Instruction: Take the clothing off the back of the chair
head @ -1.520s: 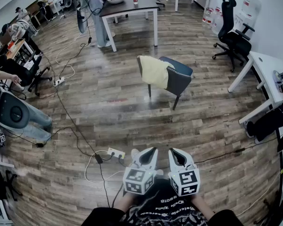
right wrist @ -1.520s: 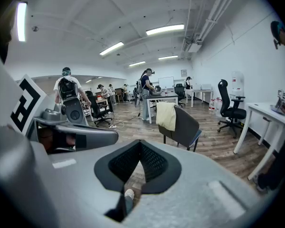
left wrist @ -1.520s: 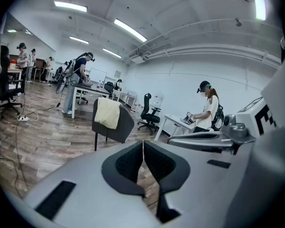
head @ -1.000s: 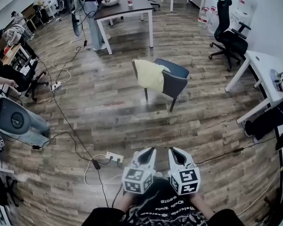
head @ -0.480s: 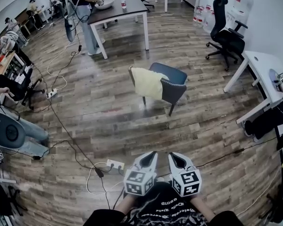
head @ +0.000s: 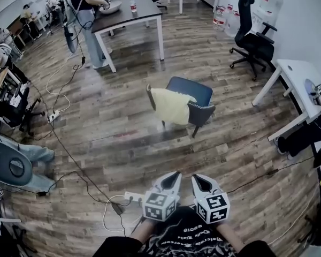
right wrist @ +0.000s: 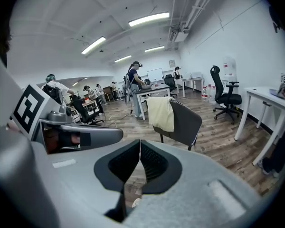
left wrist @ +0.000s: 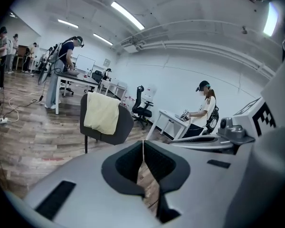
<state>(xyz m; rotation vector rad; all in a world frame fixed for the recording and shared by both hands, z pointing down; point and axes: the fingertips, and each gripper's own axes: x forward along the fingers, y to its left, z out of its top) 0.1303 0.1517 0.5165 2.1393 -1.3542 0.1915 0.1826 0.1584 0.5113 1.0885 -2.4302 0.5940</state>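
Note:
A pale yellow garment (head: pixel 171 105) hangs over the back of a dark blue chair (head: pixel 195 98) in the middle of the wood floor; it also shows in the left gripper view as the garment (left wrist: pixel 102 113) and in the right gripper view as the garment (right wrist: pixel 161 113). My left gripper (head: pixel 176 174) and right gripper (head: pixel 193 176) are side by side near my body, well short of the chair, both pointing toward it. Both are shut with nothing between the jaws.
A white power strip (head: pixel 132 197) and cables (head: pixel 75 154) lie on the floor left of my grippers. A table (head: pixel 125 12) with a person at it stands beyond the chair. A black office chair (head: pixel 254 33) and a white desk (head: pixel 297 79) are at the right.
The chair with the garment has come nearer and lower in the head view as I walked toward it. Both grippers stay shut and side by side.

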